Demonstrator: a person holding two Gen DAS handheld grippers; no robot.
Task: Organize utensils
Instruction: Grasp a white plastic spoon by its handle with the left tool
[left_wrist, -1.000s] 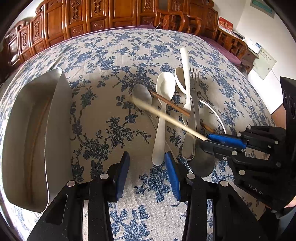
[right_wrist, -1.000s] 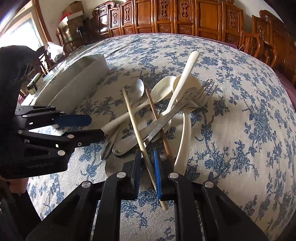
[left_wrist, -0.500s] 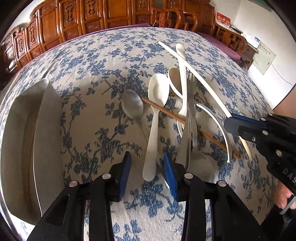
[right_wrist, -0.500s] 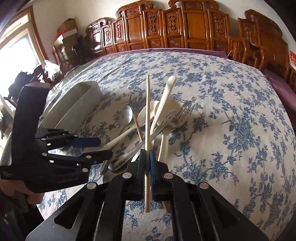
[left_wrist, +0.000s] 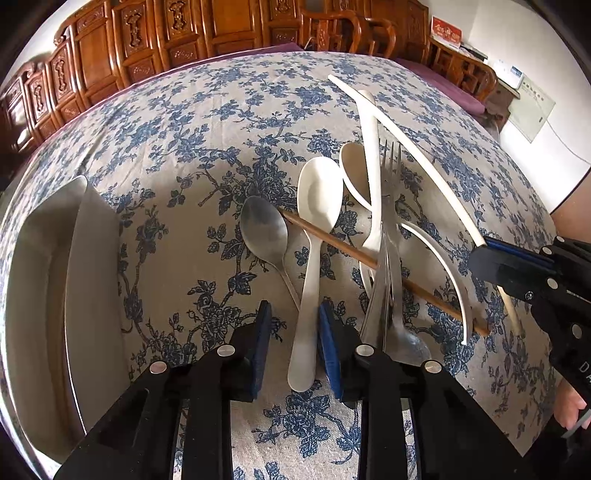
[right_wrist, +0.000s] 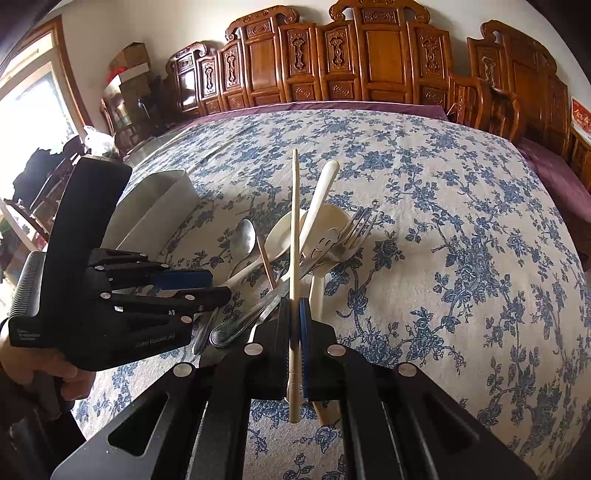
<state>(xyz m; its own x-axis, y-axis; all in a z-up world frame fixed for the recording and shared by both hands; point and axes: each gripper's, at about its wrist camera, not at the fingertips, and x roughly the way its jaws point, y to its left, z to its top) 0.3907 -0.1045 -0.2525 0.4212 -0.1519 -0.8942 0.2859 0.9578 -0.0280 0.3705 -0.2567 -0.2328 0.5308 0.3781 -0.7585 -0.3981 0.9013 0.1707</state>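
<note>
Your right gripper has lifted the pale chopstick clear of the pile, clamped tight at centre frame. Your left gripper has just been closing around the white spoon handle at lower centre, pads not yet pressing. The tray waits at left.

Home dining room: floral tablecloth, carved wooden chairs (traditional style), cutlery.
</note>
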